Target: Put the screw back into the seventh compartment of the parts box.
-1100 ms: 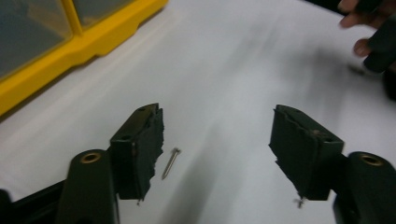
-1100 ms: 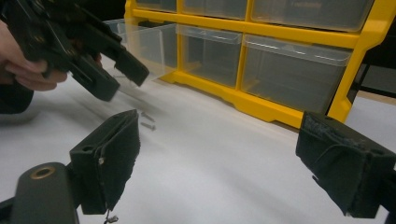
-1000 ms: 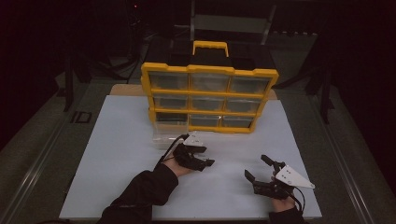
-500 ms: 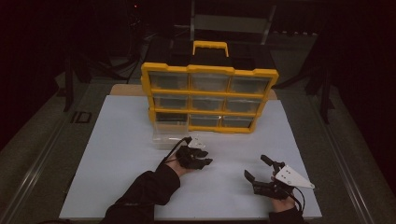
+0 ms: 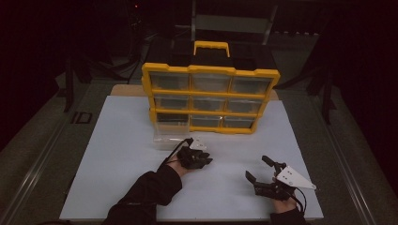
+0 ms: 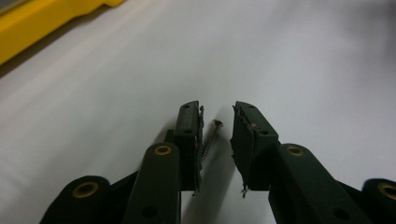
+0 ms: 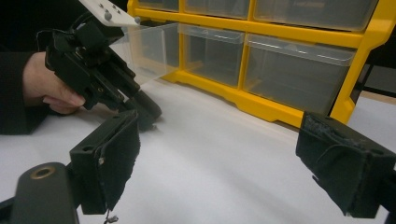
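Note:
A small dark screw [image 6: 209, 140] lies on the white mat [image 5: 117, 154], between the jaws of my left gripper [image 6: 217, 109] and close against the left pad. The jaws stand a narrow gap apart, open, low over the mat. In the high view the left gripper [image 5: 206, 159] sits in front of a clear plastic drawer [image 5: 165, 136] that lies out on the mat. My right gripper [image 5: 257, 168] rests near the front right of the mat. Its jaws are wide open with nothing between them [image 7: 219, 140].
A yellow organizer [image 5: 211, 96] with rows of clear drawers stands upright at the back of the mat, its bottom-left slot vacant. The right gripper view shows the organizer [image 7: 280, 100], the clear drawer [image 7: 149, 51] and the hand-held left gripper [image 7: 140, 109].
The left gripper has edged slightly forward and right over the mat. The right gripper has stayed where it was.

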The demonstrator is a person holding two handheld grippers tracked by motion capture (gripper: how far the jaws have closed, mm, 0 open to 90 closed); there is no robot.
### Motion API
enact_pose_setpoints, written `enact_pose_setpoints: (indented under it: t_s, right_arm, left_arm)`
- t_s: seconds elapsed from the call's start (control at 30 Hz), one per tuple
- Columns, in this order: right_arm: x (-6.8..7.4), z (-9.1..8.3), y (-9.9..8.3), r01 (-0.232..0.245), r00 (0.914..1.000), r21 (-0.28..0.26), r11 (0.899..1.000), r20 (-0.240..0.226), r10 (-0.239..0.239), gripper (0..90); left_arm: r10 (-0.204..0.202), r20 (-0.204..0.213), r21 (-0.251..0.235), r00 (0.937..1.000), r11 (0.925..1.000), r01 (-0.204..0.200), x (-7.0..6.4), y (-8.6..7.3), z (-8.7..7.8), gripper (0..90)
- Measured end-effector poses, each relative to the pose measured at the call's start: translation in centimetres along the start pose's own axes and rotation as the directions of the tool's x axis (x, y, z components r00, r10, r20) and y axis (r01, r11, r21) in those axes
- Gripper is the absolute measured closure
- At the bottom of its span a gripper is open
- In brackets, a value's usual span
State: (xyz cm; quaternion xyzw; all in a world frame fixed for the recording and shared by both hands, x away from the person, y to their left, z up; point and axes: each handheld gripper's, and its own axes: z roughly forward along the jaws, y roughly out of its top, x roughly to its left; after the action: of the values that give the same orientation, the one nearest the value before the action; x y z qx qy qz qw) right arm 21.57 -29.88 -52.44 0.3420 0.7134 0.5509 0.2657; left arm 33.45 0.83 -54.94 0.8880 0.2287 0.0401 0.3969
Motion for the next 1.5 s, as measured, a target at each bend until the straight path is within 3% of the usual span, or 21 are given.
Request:
enact_pose_setpoints:
  t_s: [0.37, 0.6, 0.8, 0.97, 1.13, 1.5]
  right_arm:
    - [0.0, 0.0, 0.0, 0.001, 1.0, 0.001, 1.0, -0.001, -0.001, 13.5]
    - [0.0, 0.1, 0.0, 0.002, 1.0, 0.003, 1.0, -0.002, -0.002, 13.4]
    - [0.0, 0.1, 0.0, 0.001, 1.0, 0.003, 1.0, -0.001, -0.001, 13.5]
    - [-0.1, 0.0, 0.0, -0.006, 1.0, 0.0, 1.0, 0.001, 0.006, 13.5]
    - [-0.1, 0.0, 0.0, -0.006, 1.0, 0.0, 1.0, 0.002, 0.006, 13.5]
    - [-0.1, 0.1, -0.1, -0.008, 1.0, 0.003, 1.0, 0.003, 0.008, 13.4]
  left_arm:
    - [0.007, -0.022, 0.003, 0.9997, 1.0, -0.007, -0.1, 0.0, 0.0, 77.5]
    - [0.02, -0.017, 0.011, 0.9997, 0.9998, -0.019, -0.3, 0.0, 0.1, 85.3]
    - [0.01, -0.019, 0.013, 0.9998, 0.9999, -0.01, -0.3, 0.1, 0.1, 86.4]
    - [0.024, 0.006, 0.03, 0.9997, 0.9992, -0.025, -1.1, 0.4, -0.2, 86.5]
    - [0.044, 0.018, 0.033, 0.9989, 0.9985, -0.045, -1.6, 1.1, -1.1, 86.6]
    - [0.057, 0.02, -0.016, 0.9982, 0.9983, -0.056, -2.0, 2.8, -4.3, 86.6]
